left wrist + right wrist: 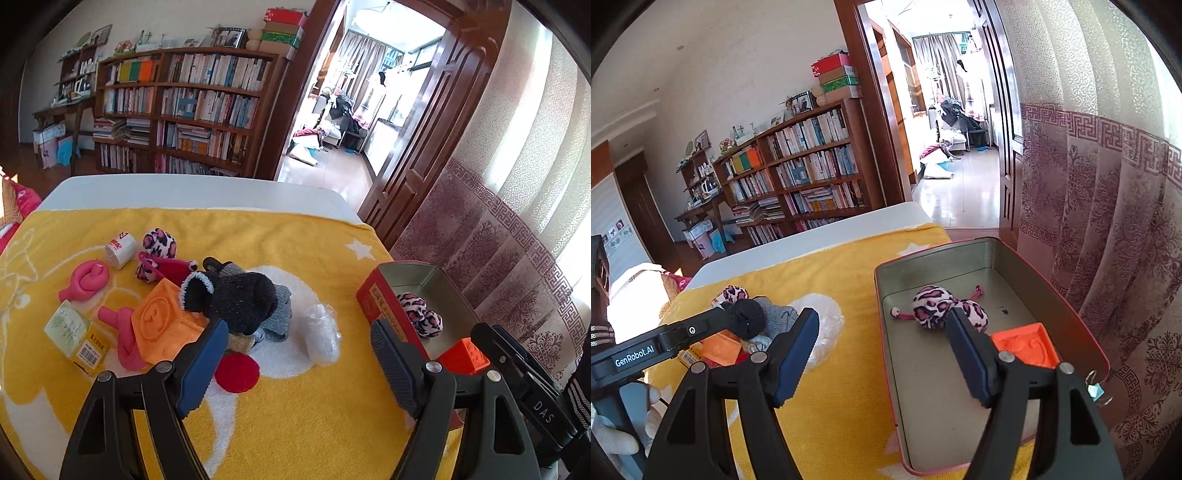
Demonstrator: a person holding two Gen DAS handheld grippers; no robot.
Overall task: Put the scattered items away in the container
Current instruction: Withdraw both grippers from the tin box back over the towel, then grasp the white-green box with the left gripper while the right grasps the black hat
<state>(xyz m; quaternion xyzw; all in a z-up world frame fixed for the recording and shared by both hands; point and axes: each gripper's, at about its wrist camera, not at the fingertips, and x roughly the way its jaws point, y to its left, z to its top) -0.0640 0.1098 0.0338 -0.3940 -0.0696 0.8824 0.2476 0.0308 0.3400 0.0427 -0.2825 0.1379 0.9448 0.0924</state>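
A red tin (384, 291) (923, 376) stands open at the table's right edge and holds a leopard-print pom-pom toy (421, 314) (938, 308) and an orange-red block (467, 356) (1027, 345). My left gripper (299, 363) is open and empty above the yellow towel (295, 417), just in front of the pile: a black sock (236, 295) on grey cloth, an orange cube (162, 323), pink knotted ropes (86, 280), a red disc (236, 373). My right gripper (882, 354) is open and empty over the tin's near left rim.
A white tape roll (120, 247), a second leopard toy (159, 243), a yellow-green carton (75, 334) and a clear plastic wad (321, 332) lie on the towel. A patterned curtain (1108, 221) hangs right of the tin. A bookshelf (184, 110) stands behind the table.
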